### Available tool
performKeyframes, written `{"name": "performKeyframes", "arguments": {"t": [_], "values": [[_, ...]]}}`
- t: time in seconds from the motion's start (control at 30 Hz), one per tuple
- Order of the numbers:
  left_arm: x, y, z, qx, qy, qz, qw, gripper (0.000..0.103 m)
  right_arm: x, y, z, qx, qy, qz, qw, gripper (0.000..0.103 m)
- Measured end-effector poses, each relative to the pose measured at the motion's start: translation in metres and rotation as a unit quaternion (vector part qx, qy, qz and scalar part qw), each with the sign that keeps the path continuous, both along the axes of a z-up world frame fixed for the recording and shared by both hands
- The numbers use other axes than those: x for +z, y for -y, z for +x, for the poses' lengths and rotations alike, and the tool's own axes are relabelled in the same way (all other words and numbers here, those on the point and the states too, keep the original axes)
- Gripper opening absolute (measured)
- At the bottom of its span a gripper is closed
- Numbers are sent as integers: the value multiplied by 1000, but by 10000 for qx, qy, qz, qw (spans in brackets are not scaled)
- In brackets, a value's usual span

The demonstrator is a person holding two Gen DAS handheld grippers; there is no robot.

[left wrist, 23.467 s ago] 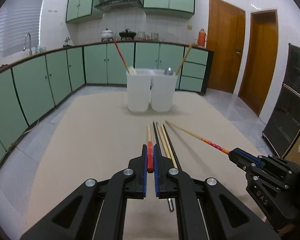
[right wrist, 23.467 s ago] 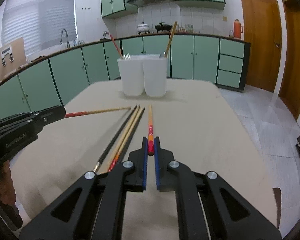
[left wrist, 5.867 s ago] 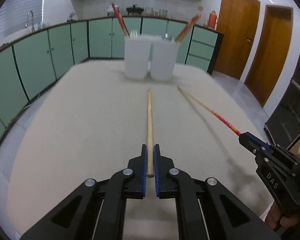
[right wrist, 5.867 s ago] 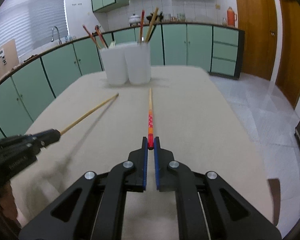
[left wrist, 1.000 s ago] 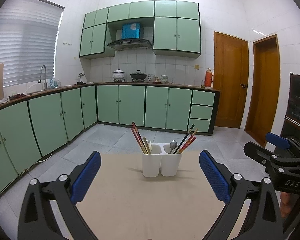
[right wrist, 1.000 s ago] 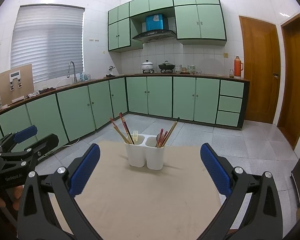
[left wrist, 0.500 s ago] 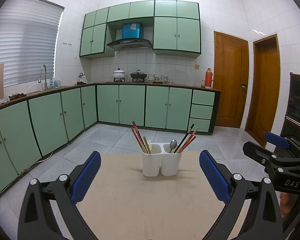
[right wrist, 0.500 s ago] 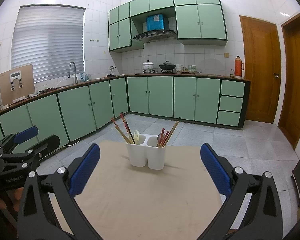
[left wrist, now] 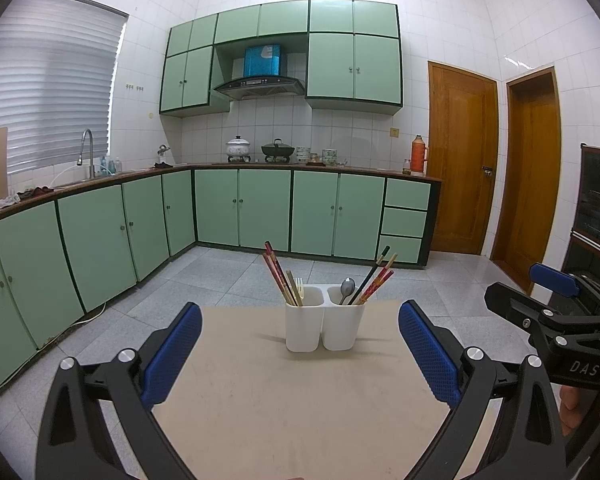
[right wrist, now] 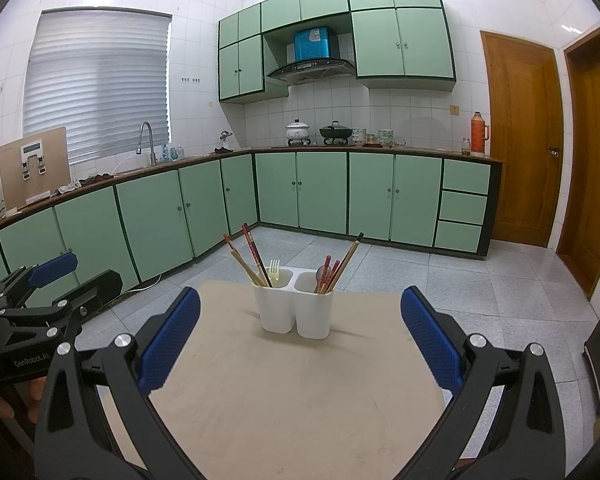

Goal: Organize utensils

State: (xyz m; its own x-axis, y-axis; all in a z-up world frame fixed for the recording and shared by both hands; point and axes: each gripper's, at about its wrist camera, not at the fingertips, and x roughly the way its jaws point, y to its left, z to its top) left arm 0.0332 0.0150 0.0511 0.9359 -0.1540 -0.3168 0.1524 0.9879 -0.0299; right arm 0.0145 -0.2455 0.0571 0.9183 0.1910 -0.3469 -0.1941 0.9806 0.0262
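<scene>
Standing on surface (left wrist: 300,400): twin white holder (left wrist: 323,328), chopsticks (left wrist: 278,276), fork (left wrist: 299,286), spoon (left wrist: 347,287) leaning upright, handles splaying outward. Left gripper (left wrist: 300,354), right gripper (right wrist: 300,340) gaping wide, empty.

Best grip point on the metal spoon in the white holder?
Probably the metal spoon by its bowl, coming from above: it stands handle-down in the white two-compartment holder, right compartment, only the bowl clear of the rim. Leaning chopsticks crowd its right, so approach from the left.

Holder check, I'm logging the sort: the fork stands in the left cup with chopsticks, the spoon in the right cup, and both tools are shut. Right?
Not quite: both tools are open, the left tool and right tool, as each wrist view shows. The fork and spoon are as you say.
</scene>
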Motion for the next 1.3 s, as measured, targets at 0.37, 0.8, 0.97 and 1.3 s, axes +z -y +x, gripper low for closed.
{"name": "performKeyframes", "arguments": {"t": [0.37, 0.8, 0.97, 1.3], "values": [[1, -1, 0, 0, -1, -2, 10000, 97, 0, -1, 0, -6, -1, -1, 10000, 97], [1, -1, 1, -1, -1, 2, 10000, 97, 0, 0, 0, 0, -2, 2, 10000, 97], [1, -1, 1, -1, -7, 5, 10000, 97, 0, 0, 0, -3, -4, 1, 10000, 97], [1, -3, 1, 2, -8, 8, 10000, 97, 1, 0, 0, -3, -6, -4, 10000, 97]]}}
